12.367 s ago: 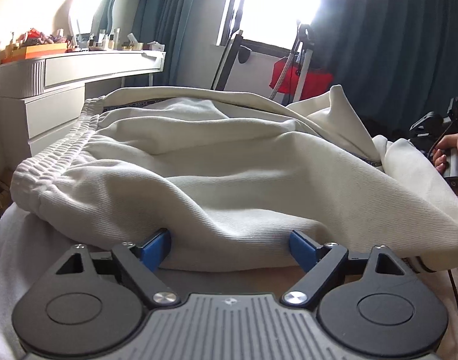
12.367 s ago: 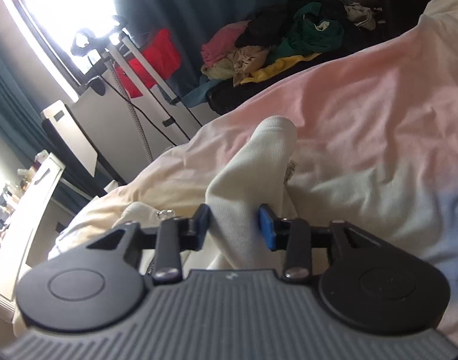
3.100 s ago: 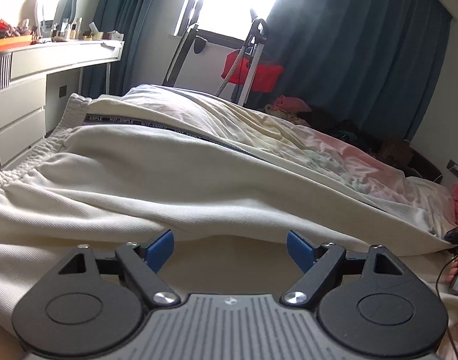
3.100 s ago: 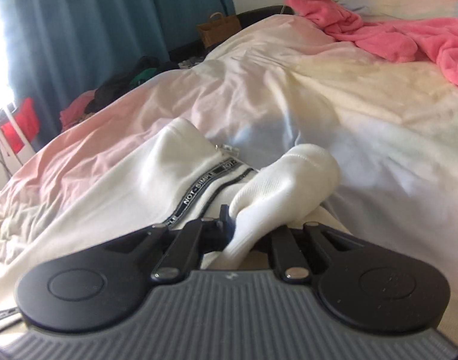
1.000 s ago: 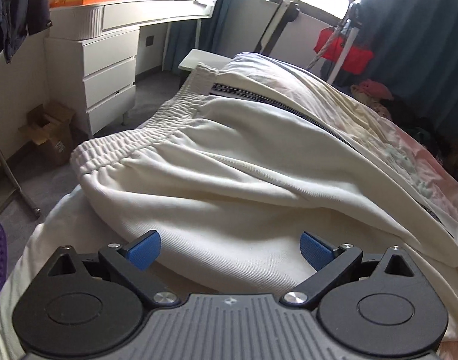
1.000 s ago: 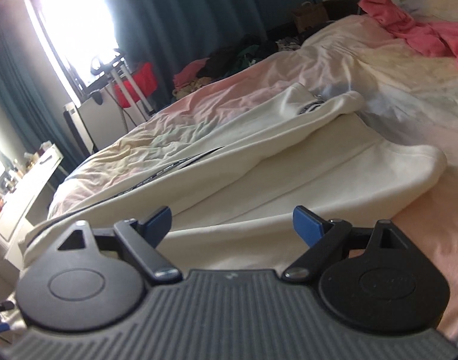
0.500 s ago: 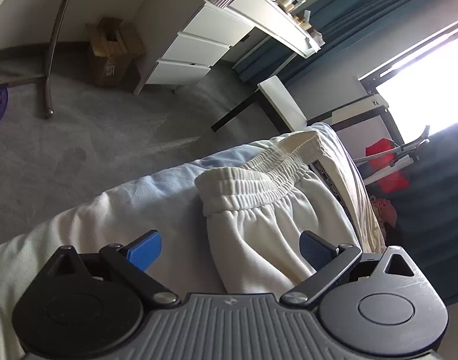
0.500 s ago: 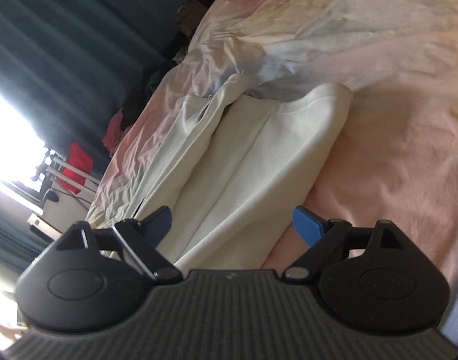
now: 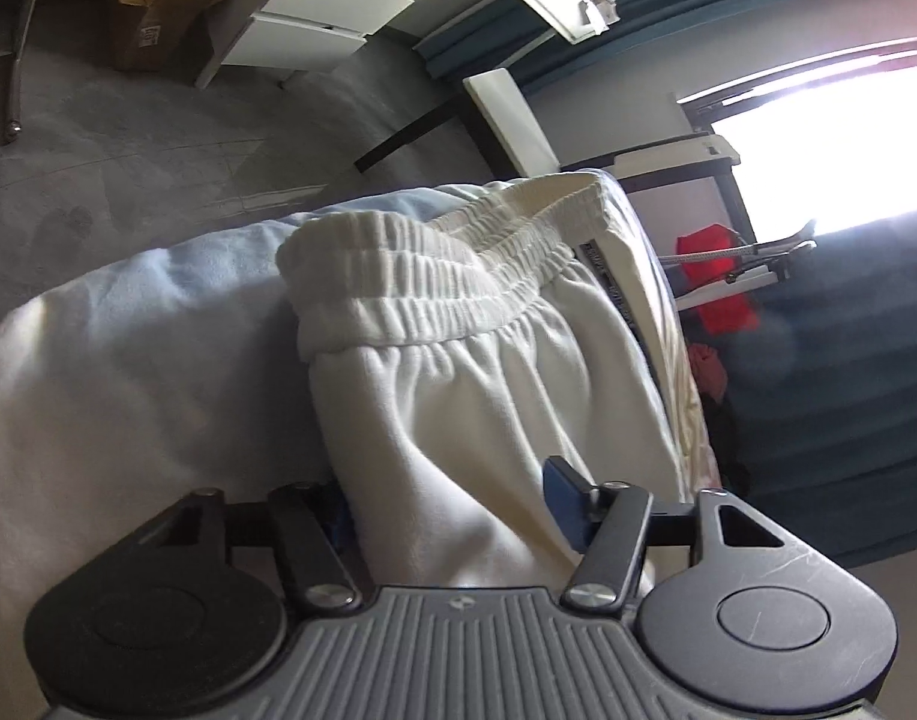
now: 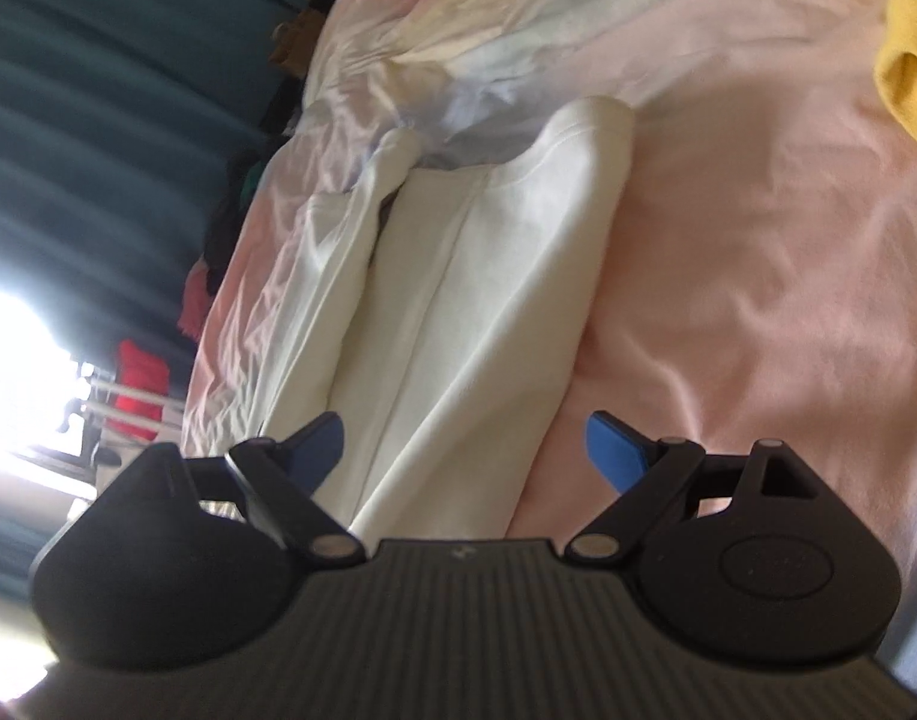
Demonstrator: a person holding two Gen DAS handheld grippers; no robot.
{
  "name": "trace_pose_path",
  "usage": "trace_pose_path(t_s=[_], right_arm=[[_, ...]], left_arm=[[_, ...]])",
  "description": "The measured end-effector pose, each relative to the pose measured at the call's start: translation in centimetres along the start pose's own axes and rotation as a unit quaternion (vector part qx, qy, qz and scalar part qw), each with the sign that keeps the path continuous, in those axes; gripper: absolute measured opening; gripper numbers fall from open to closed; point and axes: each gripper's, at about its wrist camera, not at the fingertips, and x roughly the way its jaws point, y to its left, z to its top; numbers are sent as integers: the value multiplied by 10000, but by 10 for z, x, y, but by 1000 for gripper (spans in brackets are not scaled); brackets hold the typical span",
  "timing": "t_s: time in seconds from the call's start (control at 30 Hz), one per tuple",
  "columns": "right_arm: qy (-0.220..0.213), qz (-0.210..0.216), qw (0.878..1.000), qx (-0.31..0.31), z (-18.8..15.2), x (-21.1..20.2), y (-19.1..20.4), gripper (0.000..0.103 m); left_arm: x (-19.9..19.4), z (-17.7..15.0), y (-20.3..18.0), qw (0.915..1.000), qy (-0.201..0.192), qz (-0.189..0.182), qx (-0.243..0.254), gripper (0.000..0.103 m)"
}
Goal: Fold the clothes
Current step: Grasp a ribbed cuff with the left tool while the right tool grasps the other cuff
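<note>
We see the cream sweatpants (image 9: 488,372) stretched lengthwise along the bed (image 9: 128,372), one leg laid over the other, with the elastic waistband (image 9: 434,264) near the bed's edge at about 12 o'clock in the left wrist view and the leg cuffs (image 10: 584,126) up at 12 o'clock in the right wrist view. Our left gripper (image 9: 452,510) sits at the hip edge of the pants with fabric bulging between its blue pads (image 9: 563,504); the jaws are still set apart around the cloth, and we judge they are not yet pinching it. Our right gripper (image 10: 464,444) has its jaws wide apart, holding nothing, hovering over the outer edge of the legs at 6 o'clock, where cloth meets pink bedsheet. The risks we judge from here: the left gripper could close on only the top layer, so the lower leg stays behind and the fold skews; it could also bite the sheet beneath and drag it along. The right gripper straddles the boundary, so closing could catch sheet rather than pants. With the waistband so close to the bed's edge, a careless pull toward 12 o'clock could slide the garment off. The right view is blurred, so its exact height is unclear.
</note>
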Motion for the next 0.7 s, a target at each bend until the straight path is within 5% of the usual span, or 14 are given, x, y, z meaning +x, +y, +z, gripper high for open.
trace_pose_path(t_s=[0.23, 0.4, 0.53, 0.67, 0.7], right_arm=[[-215, -106, 9962, 833, 13, 21, -26, 86], [-579, -345, 9967, 446, 24, 38, -19, 54], [-918, -288, 9942, 489, 40, 54, -23, 44], [-1087, -157, 9935, 315, 54, 58, -23, 9], [-1092, -124, 9937, 196, 57, 57, -21, 8]], left_arm=[[2, -3, -1, 9998, -137, 100, 93, 21], [-9, -7, -18, 9981, -527, 2, 316, 11], [-25, -9, -31, 9963, -732, -181, 416, 11], [-40, -8, -43, 9946, -885, -265, 472, 11], [-44, -8, -46, 9941, -924, -286, 486, 10]])
